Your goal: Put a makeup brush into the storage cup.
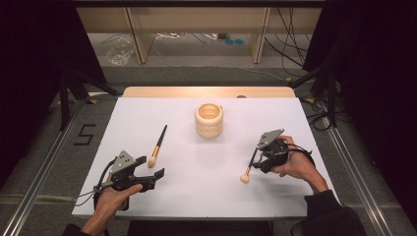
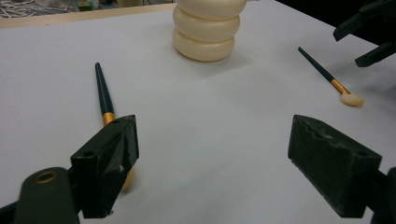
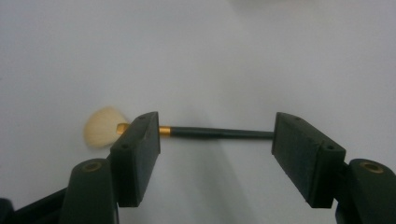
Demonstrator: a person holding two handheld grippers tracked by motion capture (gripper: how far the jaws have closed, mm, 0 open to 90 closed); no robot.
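Two makeup brushes with dark handles, gold ferrules and pale bristles lie on the white tabletop [image 1: 196, 187]. The left brush [image 1: 158, 145] [image 2: 103, 95] lies just beyond my left gripper [image 1: 151, 167] [image 2: 212, 154], which is open with nothing between its jaws; one jaw hides the brush's head. My right gripper [image 1: 256, 160] [image 3: 215, 144] hovers low over the right brush [image 1: 248, 168] [image 3: 215, 132] [image 2: 327, 77]. Its jaws stand apart with the handle running across the gap between them, the pads not pressing on it. A cream ribbed cup [image 1: 209, 119] [image 2: 205, 28] stands upright at the far middle.
The table's wooden far edge [image 1: 206, 92] lies behind the cup. Metal rails [image 1: 44, 162] run along both sides on the floor. Cables and shelving legs [image 1: 137, 34] are beyond the table. The other gripper [image 2: 369, 35] shows far right in the left gripper view.
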